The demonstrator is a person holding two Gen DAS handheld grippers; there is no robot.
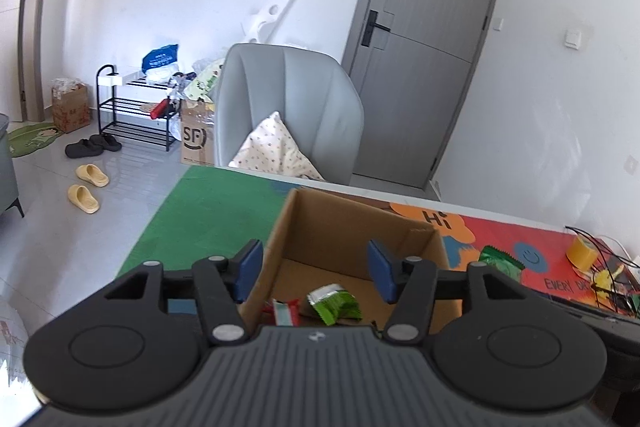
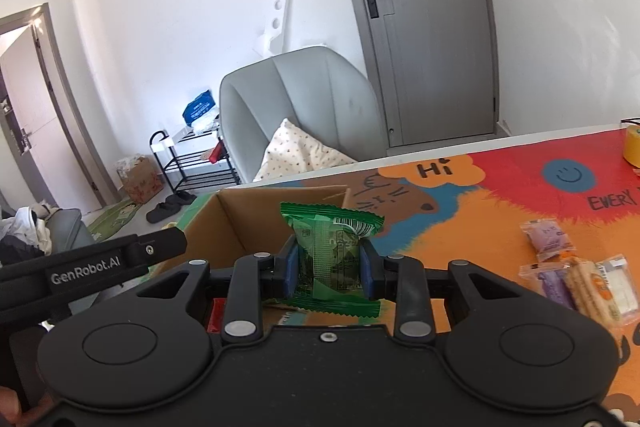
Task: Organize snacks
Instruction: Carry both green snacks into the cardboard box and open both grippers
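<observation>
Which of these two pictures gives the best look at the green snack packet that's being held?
The right wrist view. There the green snack packet sits front and centre, pinched upright between the right tongs, its printing visible. In the left wrist view, a green packet shows small beyond the cardboard box, apparently the same one, though I cannot be sure.

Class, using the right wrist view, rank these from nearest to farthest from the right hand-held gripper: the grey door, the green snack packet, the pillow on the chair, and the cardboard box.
1. Green snack packet: clamped in the right hand-held gripper.
2. Cardboard box: just ahead, slightly left.
3. Pillow: on the chair beyond the table edge.
4. Grey door: in the back wall, right.
</observation>
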